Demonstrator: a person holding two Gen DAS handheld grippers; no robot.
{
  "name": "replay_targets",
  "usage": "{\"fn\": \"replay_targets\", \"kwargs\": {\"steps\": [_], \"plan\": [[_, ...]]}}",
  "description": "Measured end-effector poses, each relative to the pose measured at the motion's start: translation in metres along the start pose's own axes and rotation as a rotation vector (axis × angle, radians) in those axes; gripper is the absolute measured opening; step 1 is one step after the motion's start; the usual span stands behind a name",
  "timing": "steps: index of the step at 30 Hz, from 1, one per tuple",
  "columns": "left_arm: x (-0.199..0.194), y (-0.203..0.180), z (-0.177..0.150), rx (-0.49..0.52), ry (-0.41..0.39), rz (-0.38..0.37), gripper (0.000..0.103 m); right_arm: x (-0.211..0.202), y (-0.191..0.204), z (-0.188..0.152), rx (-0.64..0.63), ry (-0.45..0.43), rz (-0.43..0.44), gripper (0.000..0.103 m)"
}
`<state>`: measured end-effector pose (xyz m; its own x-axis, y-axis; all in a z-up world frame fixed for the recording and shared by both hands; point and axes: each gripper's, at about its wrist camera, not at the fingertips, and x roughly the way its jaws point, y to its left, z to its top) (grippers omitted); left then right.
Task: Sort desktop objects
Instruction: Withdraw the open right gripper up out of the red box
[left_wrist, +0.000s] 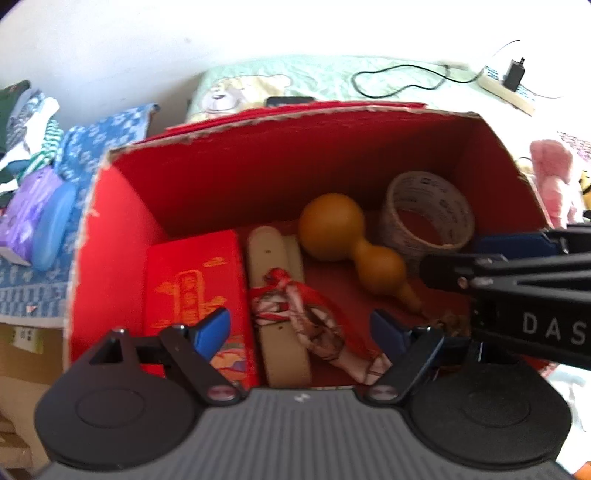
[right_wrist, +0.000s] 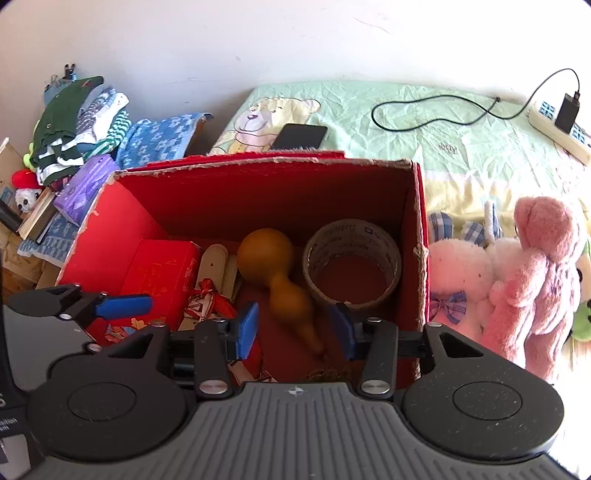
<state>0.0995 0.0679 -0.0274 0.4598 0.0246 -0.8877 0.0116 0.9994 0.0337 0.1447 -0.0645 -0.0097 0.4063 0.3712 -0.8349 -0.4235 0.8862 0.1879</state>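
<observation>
Left gripper (left_wrist: 301, 330) hung over the near edge of the red box (left_wrist: 125, 206), pointing down into it, blue pads spread wide with nothing clamped; a red-and-white knotted cord (left_wrist: 295, 314) and cream belt (left_wrist: 273, 295) lay below the gap. Right gripper (right_wrist: 293, 326) hovered just beside it, over the same box, jaws apart and empty, the narrow end of the brown gourd (right_wrist: 280, 273) lying between its pads without contact. Inside the box: a red packet (left_wrist: 195, 291) at left, belt and cord beside it, gourd in the middle, tape roll (left_wrist: 428, 218) at right by the wall. Outside the box, on the green bedsheet (right_wrist: 424, 122): a phone (right_wrist: 301, 136), a black cable, a power strip (right_wrist: 554, 131). Pink plush toys (right_wrist: 532, 273) sat right of the box; folded clothes (right_wrist: 81, 122) at far left.
</observation>
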Motion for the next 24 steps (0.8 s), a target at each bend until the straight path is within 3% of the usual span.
{"fn": "replay_targets", "kwargs": {"steps": [15,19,24], "plan": [[0.003,0.014,-0.006,-0.089,0.047,0.142,0.083,-0.001,0.004,-0.010,-0.019,-0.037,-0.067,0.051],[-0.002,0.012,-0.007,-0.106,0.044,0.195,0.084,-0.001,0.005,-0.011,-0.041,-0.037,-0.044,0.058],[-0.011,0.011,-0.009,-0.144,0.038,0.243,0.084,-0.002,0.004,-0.013,-0.066,-0.036,-0.032,0.058]]}}
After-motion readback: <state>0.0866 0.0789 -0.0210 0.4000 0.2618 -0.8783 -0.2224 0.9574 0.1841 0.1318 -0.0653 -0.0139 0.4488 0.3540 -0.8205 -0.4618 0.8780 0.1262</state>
